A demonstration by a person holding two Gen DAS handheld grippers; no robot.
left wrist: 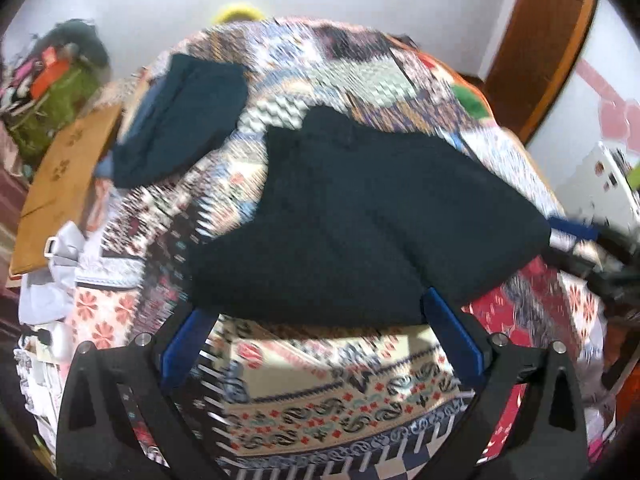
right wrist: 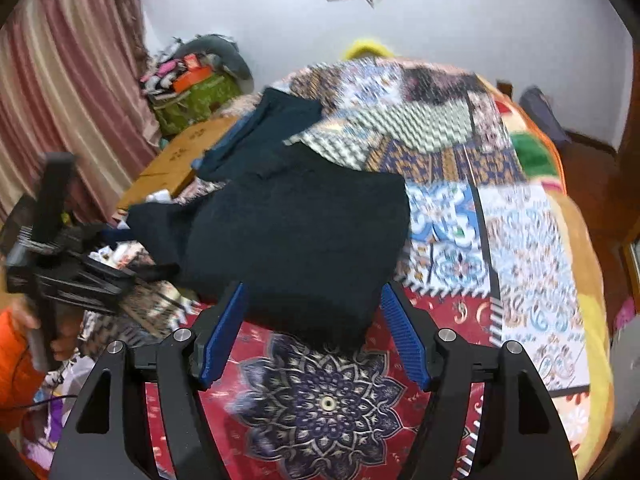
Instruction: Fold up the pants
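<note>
Dark folded pants (left wrist: 360,216) (right wrist: 304,224) lie on a patchwork bedspread (left wrist: 328,396) (right wrist: 520,240). In the left wrist view my left gripper (left wrist: 316,308) is open, its blue fingers (left wrist: 452,332) wide apart at the pants' near edge, with cloth lying between the tips. My right gripper (right wrist: 313,288) is open too. It straddles the near corner of the pants without pressing on it. The right gripper (left wrist: 580,240) also shows at the pants' right corner. The left gripper (right wrist: 80,268), held by a hand in an orange sleeve, sits at the pants' left edge.
A second dark garment (left wrist: 180,120) (right wrist: 260,132) lies at the back left of the bed. Beside the bed stand a cardboard box (left wrist: 68,168) (right wrist: 180,160) and a green bag (right wrist: 192,100) piled with things. A curtain (right wrist: 60,80) hangs on the left, and a wooden door frame (left wrist: 540,52) stands on the right.
</note>
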